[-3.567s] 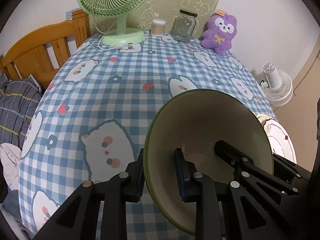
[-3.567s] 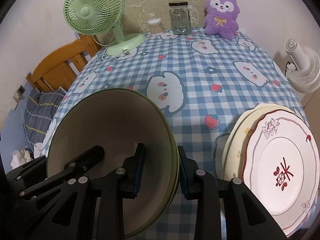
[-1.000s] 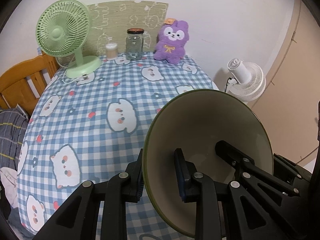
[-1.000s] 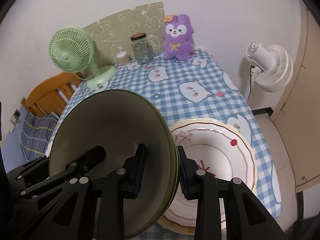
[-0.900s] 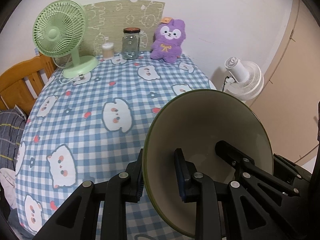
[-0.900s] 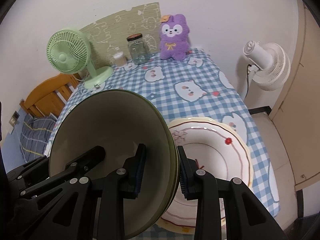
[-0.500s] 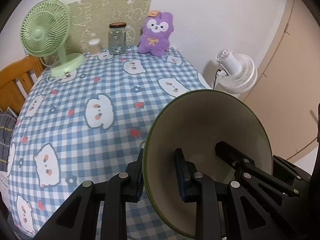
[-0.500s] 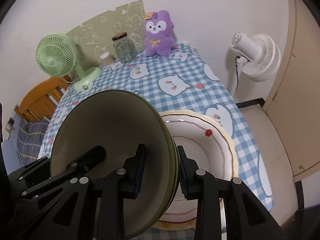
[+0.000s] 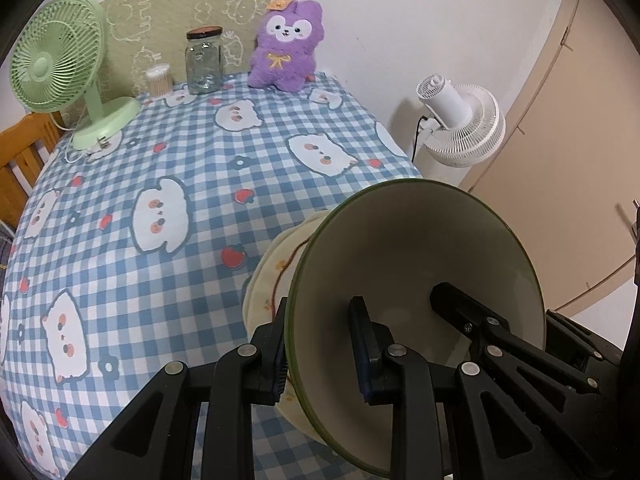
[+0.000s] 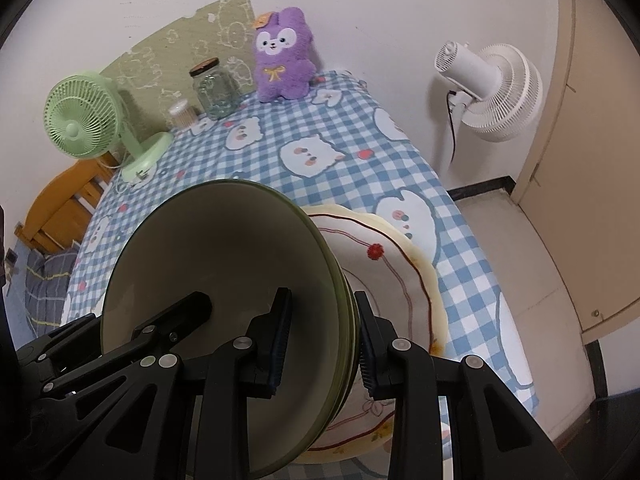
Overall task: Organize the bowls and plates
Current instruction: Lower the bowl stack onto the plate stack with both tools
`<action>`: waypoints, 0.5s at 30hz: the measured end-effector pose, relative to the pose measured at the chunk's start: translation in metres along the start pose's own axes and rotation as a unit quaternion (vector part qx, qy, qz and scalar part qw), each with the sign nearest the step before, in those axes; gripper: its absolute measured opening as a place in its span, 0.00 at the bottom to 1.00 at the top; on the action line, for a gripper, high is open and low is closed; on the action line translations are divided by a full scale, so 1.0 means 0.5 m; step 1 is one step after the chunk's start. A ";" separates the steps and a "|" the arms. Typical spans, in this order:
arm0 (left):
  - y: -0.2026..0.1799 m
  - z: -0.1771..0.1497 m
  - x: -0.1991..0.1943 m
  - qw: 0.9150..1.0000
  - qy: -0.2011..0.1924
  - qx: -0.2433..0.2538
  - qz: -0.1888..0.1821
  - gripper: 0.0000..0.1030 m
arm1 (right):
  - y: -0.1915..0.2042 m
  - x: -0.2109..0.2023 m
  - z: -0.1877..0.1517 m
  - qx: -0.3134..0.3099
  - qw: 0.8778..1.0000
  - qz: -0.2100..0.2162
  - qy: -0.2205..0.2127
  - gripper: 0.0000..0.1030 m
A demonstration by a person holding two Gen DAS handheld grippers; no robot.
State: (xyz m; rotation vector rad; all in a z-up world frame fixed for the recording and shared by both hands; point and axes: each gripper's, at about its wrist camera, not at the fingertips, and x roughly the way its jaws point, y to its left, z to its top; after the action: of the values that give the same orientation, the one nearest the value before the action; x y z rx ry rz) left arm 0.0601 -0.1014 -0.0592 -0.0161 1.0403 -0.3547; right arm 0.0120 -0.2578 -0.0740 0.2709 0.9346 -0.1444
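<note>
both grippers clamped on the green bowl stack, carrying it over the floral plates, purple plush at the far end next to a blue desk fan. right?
Wrong in one respect: the desk fan is green, not blue, as the left wrist view shows. The rest holds: the left gripper and right gripper clamp the green bowl stack over the floral plates, and the purple plush sits at the far end.

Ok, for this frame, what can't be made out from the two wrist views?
- Plates, both views: the green bowls cover most of them, so their count is unclear.
- Bowls, right wrist view: stacked rims show at the right gripper, but the number is uncertain.
- Whether the bowls touch the plates: hidden behind the bowls.
- Left gripper: clamped on the bowl rim; the person's hands are out of frame.
</note>
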 end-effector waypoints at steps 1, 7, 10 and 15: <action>-0.001 0.001 0.005 1.000 0.003 0.001 -0.001 0.23 | -0.002 0.003 0.001 0.001 1.000 -0.001 0.002 0.34; -0.002 0.009 0.018 1.000 0.008 0.002 0.000 0.23 | -0.005 0.016 0.009 0.001 1.000 -0.003 0.006 0.34; 0.000 0.014 0.023 1.000 0.007 0.000 0.001 0.23 | -0.005 0.021 0.014 -0.002 1.000 -0.005 0.005 0.34; 0.002 0.019 0.028 1.000 0.003 0.000 0.000 0.23 | -0.006 0.027 0.018 0.000 1.000 -0.004 0.005 0.34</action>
State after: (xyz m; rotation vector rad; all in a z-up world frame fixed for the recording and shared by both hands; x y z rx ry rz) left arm 0.0745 -0.1062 -0.0663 -0.0149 1.0471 -0.3554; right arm 0.0262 -0.2635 -0.0802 0.2685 0.9458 -0.1498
